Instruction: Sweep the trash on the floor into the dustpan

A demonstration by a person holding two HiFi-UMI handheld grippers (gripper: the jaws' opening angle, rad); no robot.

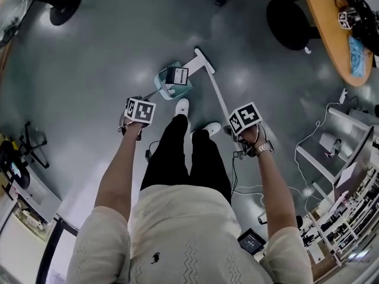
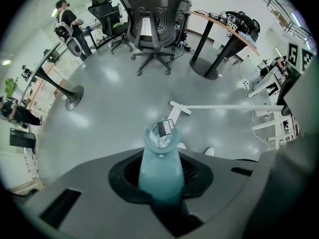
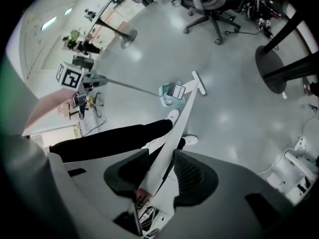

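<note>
Head view: the left gripper (image 1: 137,118) is holding the teal dustpan (image 1: 167,89) with a trash box (image 1: 177,76) inside. The right gripper (image 1: 243,129) is holding the white broom (image 1: 217,90).

Left gripper view: fingers (image 2: 199,176) are clamping the dustpan handle. The pan lip should be lying flat.

Right gripper view: fingers (image 3: 194,176) are gripping the broomstick. Open floor (image 3: 234,78) is lying upper right.

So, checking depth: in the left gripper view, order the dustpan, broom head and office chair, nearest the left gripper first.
1. Dustpan, straight ahead on the floor.
2. Broom head, just beyond it, slightly right.
3. Office chair, far back, top centre.
</note>
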